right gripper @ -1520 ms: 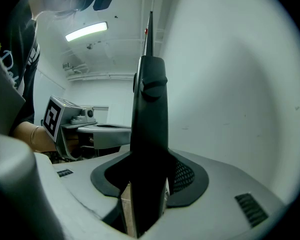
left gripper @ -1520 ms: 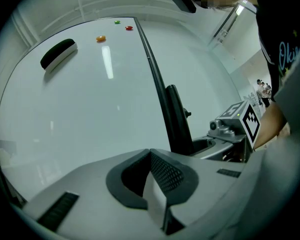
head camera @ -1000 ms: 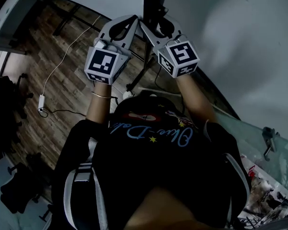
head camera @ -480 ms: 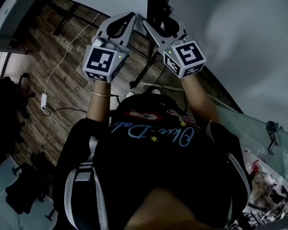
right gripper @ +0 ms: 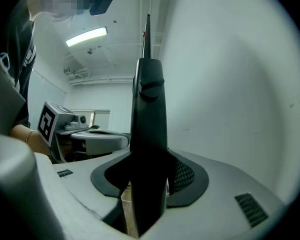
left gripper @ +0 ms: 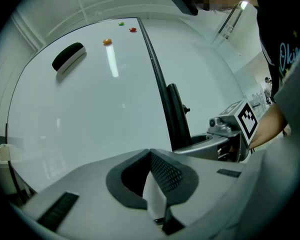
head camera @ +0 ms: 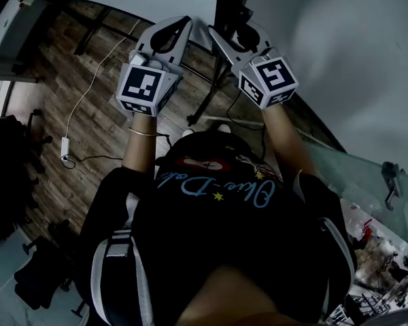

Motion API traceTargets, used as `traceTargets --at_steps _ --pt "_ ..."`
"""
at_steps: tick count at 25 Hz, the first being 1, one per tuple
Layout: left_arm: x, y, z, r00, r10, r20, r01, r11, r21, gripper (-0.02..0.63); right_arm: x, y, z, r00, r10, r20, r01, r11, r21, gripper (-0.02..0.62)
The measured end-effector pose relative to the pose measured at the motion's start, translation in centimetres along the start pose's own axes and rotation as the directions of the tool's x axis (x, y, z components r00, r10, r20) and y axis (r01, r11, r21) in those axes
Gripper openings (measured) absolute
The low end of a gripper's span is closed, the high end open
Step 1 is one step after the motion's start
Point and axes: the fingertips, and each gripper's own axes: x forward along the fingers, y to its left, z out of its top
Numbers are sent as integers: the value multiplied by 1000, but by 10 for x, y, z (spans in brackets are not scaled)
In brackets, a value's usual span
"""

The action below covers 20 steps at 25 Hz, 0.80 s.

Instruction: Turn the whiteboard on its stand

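Neither gripper has shifted; both point level, left gripper (left gripper: 151,156) pinching whiteboard (left gripper: 90,109), right gripper (right gripper: 146,161) clamping stand post (right gripper: 149,119).

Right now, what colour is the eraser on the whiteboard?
The eraser is black, seen best in the left gripper view.

Right tongs (head camera: 234,34) straddle black post (head camera: 228,2); left tongs (head camera: 171,29) beside.

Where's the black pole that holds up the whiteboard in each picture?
Head view: black pole at the top middle.
Left gripper view: middle, just right of the whiteboard.
Right gripper view: dead centre, held in the right gripper.
Shared landmark: the whiteboard's edge beside the pole.
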Motion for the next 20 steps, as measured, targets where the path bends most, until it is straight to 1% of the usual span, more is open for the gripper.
traceTargets --at_steps 10,15,20 --pt "2 12 0 1000 13 -2 -13 1000 11 14 -3 -1 0 1000 -16 8 16 1000 -5 198" --pt "7 12 0 1000 1 -1 -1 1000 15 14 -2 -2 -1 1000 -22 11 22 1000 -8 198" --pt "9 7 -2 1000 -24 -15 25 1000 12 14 -4 0 -3 1000 -4 12 4 1000 -10 195"
